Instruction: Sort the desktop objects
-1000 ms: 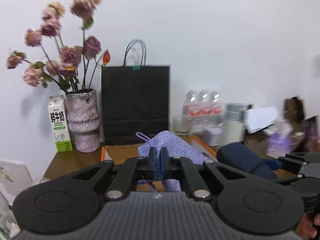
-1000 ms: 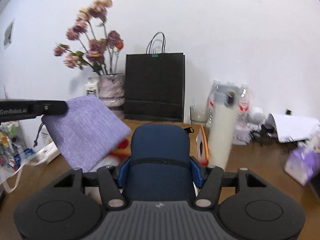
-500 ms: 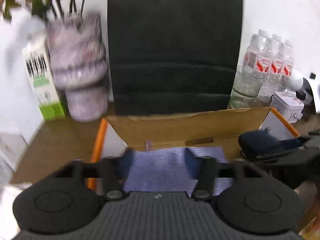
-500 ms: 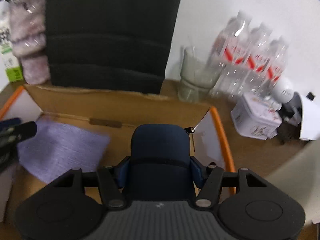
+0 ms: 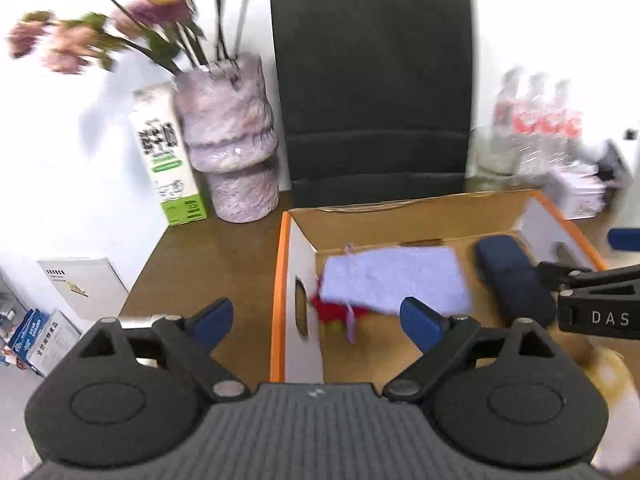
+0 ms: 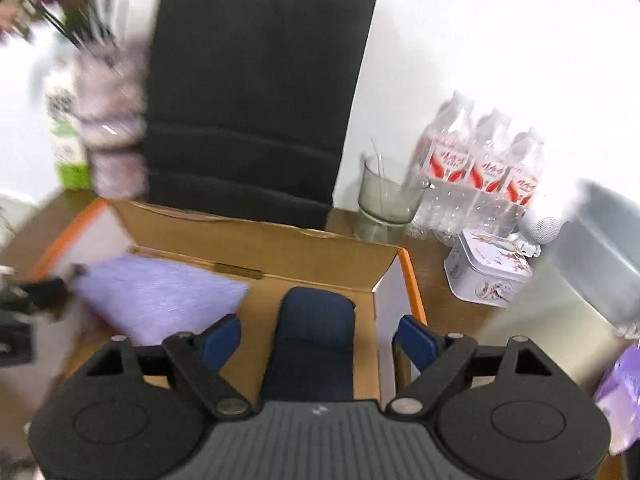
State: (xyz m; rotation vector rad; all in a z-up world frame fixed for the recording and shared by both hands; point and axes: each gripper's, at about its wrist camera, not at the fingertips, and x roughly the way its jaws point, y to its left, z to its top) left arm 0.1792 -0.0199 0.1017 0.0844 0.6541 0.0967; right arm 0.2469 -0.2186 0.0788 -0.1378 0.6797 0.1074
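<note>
Two items lie in the cardboard box (image 5: 420,216) w/ orange rim, which sits on the desk (image 5: 224,264) in front of the black paper bag (image 5: 376,92). Lilac pouch (image 5: 396,280) lies flat toward the box's left wall, over something red; navy case (image 6: 314,344) lies toward the right wall, long axis running front-to-back. Left gripper (image 5: 316,316) hangs over the box's left wall, jaws wide apart, holding nothing; pouch is ahead & slightly right of it. Right gripper (image 6: 320,338) has jaws apart either side of the case, no clear contact, so case looks released. Readable: "DAS" on the right gripper's side in the left view; milk carton (image 5: 168,160) text too blurred. Bottles (image 6: 480,176) have red labels, unreadable.
</note>
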